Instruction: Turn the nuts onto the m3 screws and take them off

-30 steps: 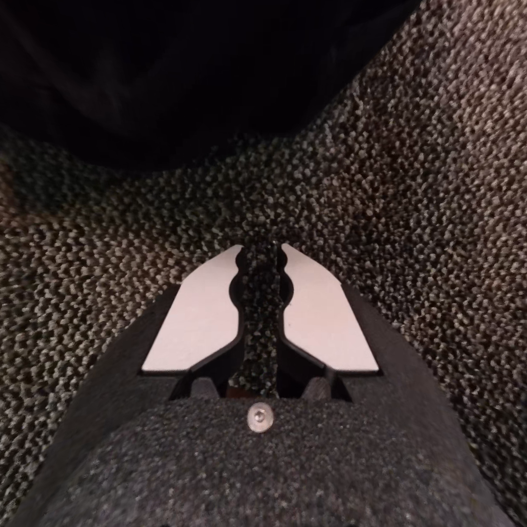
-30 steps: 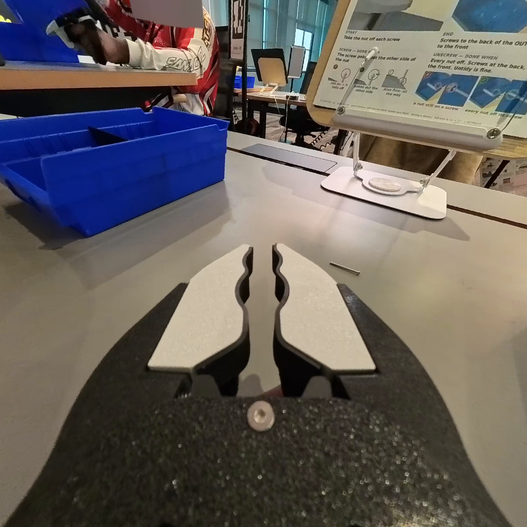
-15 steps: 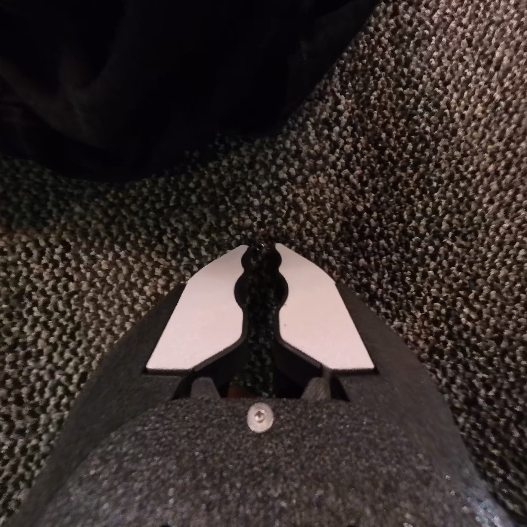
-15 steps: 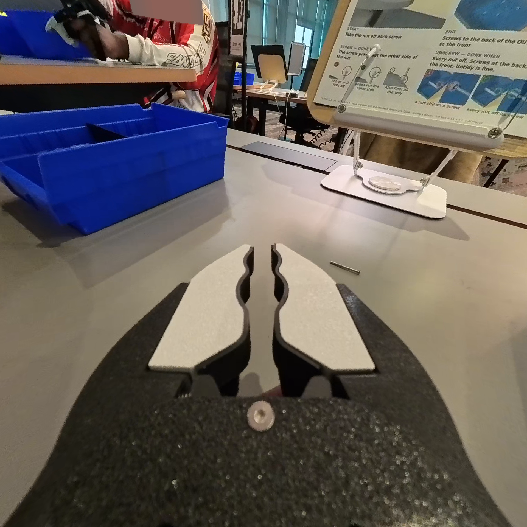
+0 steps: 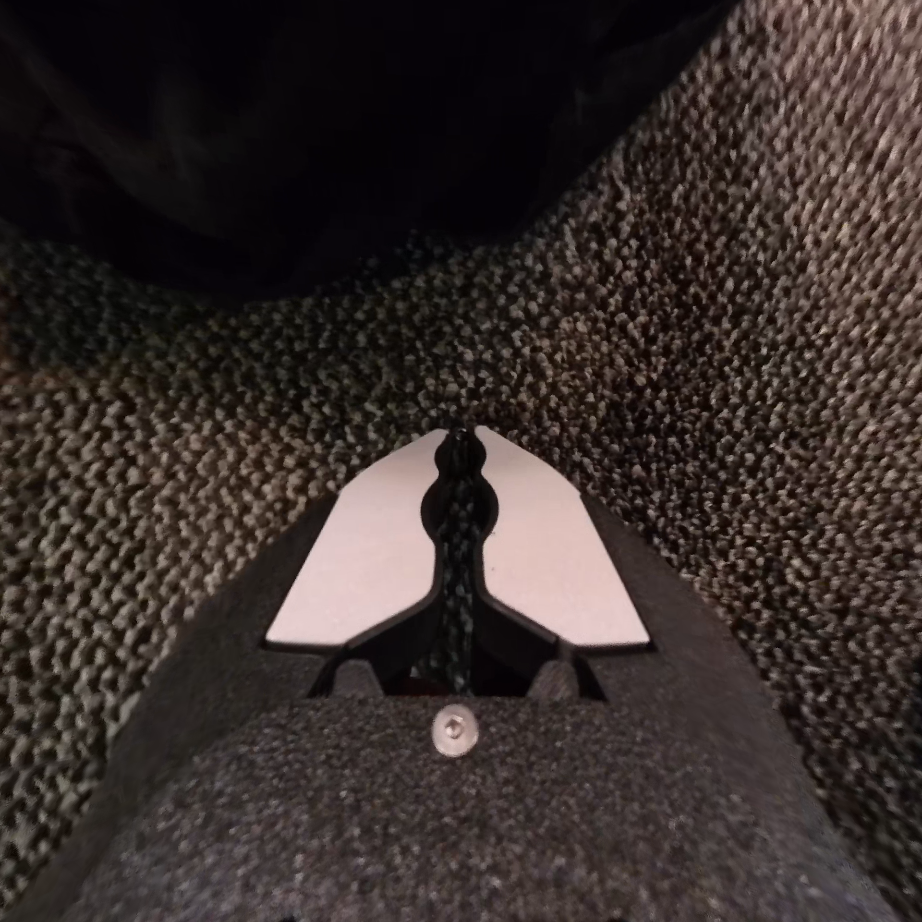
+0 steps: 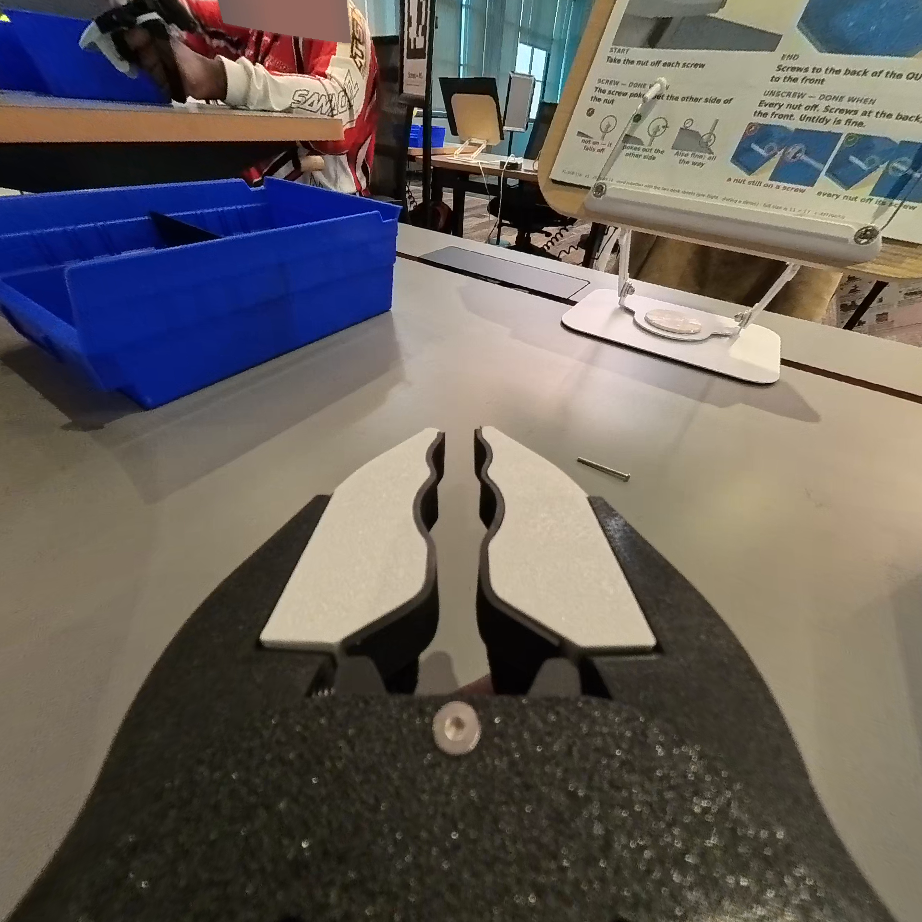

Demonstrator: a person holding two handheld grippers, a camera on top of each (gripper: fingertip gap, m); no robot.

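Observation:
In the left wrist view my left gripper [image 5: 460, 435] points down at a speckled carpet [image 5: 673, 399]. Its fingertips have come together on a tiny dark, slightly shiny thing [image 5: 459, 435] on the carpet, which looks like a nut. In the right wrist view my right gripper [image 6: 459, 434] hovers low over the grey table [image 6: 698, 524]. Its fingers stand a narrow gap apart and hold nothing. A thin m3 screw [image 6: 602, 469] lies on the table just right of and beyond the right fingertip, apart from it.
A blue divided bin [image 6: 199, 299] stands at the table's back left. An instruction board on a white stand [image 6: 673, 334] stands at the back right. A person in a red and white top [image 6: 309, 90] works at another table behind. A dark shape [image 5: 299, 149] covers the carpet's far side. Some 85 cm of space lies between my two pairs of fingers. The speckled carpet [image 5: 673, 399] is about 8 cm from my left fingertips.
My left gripper has closed from a clear gap to fingertips meeting on the small dark thing on the carpet. The right gripper has stayed almost still, with the same narrow gap.

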